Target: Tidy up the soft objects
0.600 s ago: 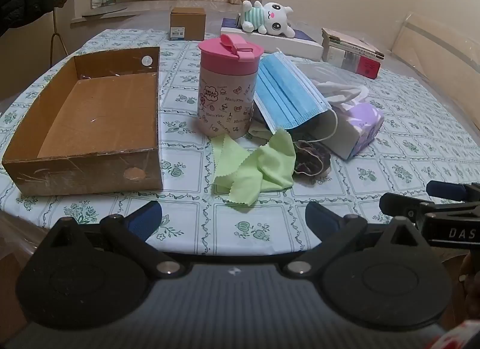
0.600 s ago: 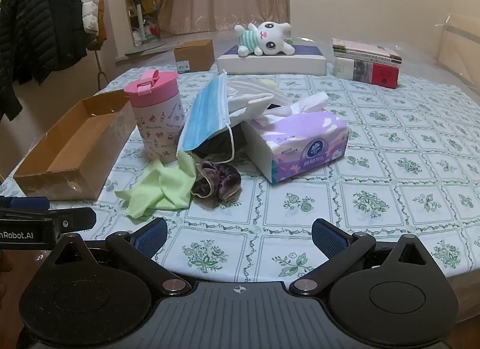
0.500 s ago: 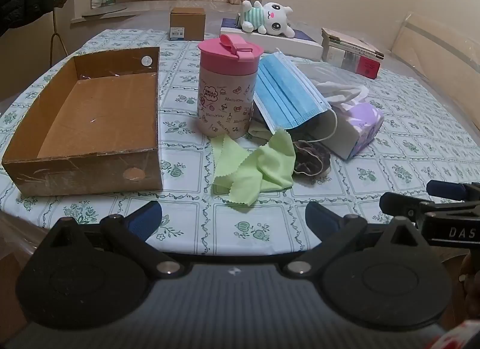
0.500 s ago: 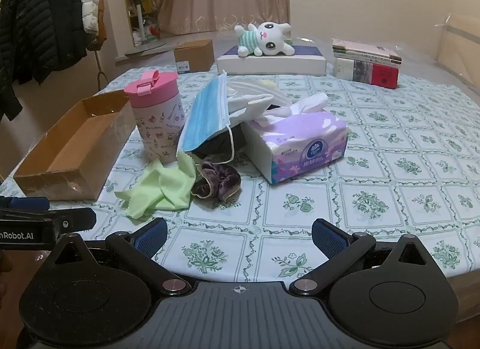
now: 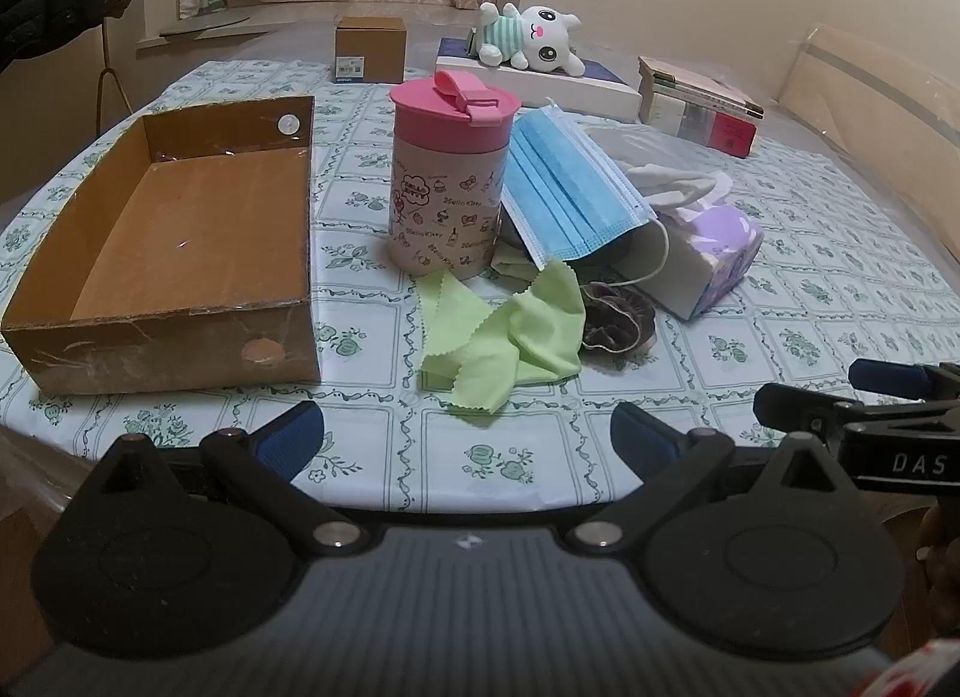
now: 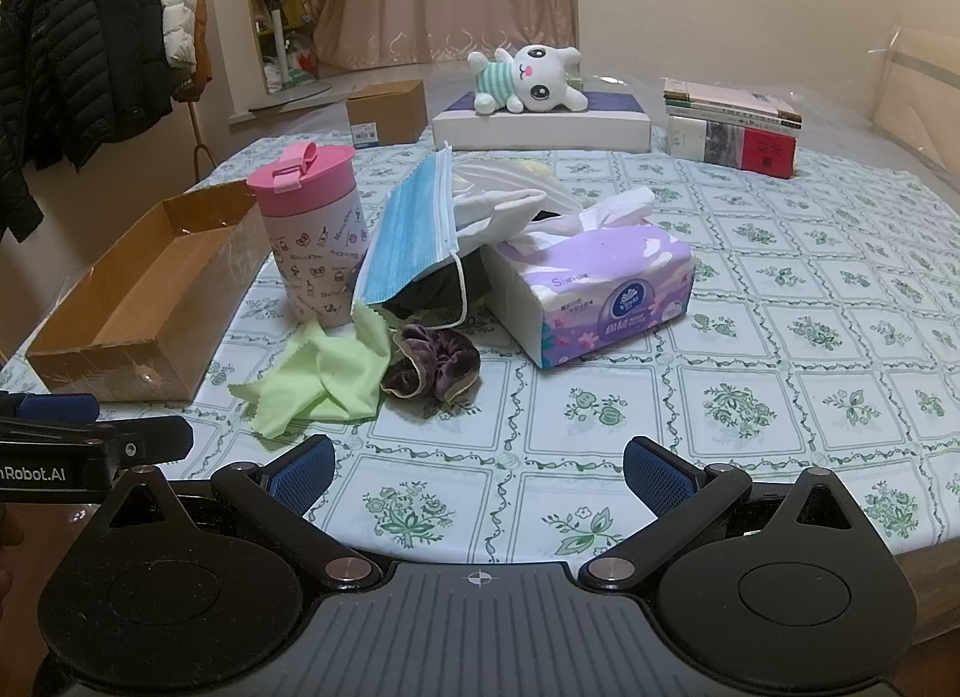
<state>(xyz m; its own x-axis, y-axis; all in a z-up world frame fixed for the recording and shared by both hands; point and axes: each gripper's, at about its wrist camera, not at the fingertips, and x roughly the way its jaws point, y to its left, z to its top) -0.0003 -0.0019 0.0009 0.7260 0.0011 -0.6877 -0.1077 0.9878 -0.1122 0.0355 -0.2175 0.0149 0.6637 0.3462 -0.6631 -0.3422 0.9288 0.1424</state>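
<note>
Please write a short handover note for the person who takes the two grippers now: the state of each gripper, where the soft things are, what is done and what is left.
Left gripper: open, holds nothing, at the near table edge.
Right gripper: open, holds nothing, also at the near edge.
Cardboard box: on the left, nothing in it.
Green cloth and purple scrunchie: lie on the tablecloth in front of the pink cup.
Blue face mask: leans between the cup and the tissue pack.
Done: nothing sorted yet.
Left: probably put the cloth, scrunchie and mask in the box.
</note>
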